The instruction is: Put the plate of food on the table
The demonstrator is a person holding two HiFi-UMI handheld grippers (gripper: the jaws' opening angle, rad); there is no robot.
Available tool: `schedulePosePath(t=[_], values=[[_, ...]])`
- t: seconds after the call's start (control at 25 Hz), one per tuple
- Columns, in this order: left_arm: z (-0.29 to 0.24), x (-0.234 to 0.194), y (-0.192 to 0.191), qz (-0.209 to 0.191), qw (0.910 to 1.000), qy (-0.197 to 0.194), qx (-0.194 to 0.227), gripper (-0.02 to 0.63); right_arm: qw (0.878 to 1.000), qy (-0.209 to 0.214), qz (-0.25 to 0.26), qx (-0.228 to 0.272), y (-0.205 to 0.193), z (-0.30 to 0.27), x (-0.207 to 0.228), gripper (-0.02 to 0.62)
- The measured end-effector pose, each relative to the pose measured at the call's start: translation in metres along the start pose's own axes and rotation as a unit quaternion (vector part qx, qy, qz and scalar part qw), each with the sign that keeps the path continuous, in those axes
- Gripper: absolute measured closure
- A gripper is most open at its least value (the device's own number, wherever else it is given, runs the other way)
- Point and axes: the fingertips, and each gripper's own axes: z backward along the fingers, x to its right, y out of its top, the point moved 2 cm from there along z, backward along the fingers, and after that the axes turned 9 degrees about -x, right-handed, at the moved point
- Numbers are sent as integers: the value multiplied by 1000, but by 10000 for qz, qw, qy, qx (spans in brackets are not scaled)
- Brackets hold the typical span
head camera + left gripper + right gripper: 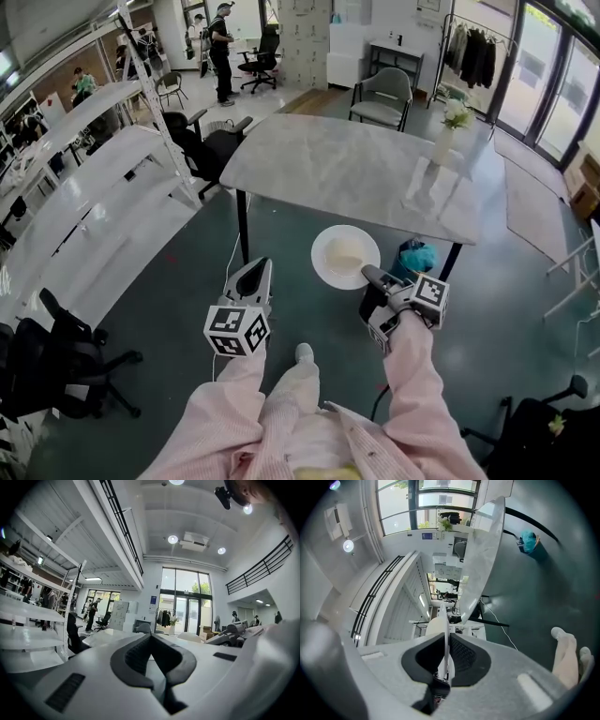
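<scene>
Right hand-held gripper (pixel 446 641) pinches plate (pixel 436 623) rim; head view shows food (pixel 344 255).

I see a white plate (pixel 322 272) with cream food (pixel 345 255). My counter (pixel 328 164) is grey marble; the floor (pixel 169 309) dark teal.

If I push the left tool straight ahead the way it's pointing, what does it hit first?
Most likely the near edge of the table. The left tool, shut and empty, points at it, with nothing in between. Whether it strikes the edge or skims over the top is unclear.
</scene>
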Motion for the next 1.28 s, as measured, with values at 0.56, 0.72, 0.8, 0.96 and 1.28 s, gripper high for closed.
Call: schedulePosePath(t=[0.56,0.72,0.8,0.96,1.28], values=[[-133,-55,20,152,9995,-11,-271,609,9999,35,-31,-125,109,-96,4,574],[-164,-73,31,173,9996,-6,-240,609,9998,55,-61,-155,132,-123,2,572],[-174,-80,36,167,9996,-31,-214,609,9999,44,-30,-129,141,-135,2,572],[-187,-87,41,181,9997,-73,-176,609,9998,145,23,-138,151,-151,-4,572],[-208,-106,45,327,9993,-23,-204,609,9995,233,48,-213,169,-176,-5,572]])
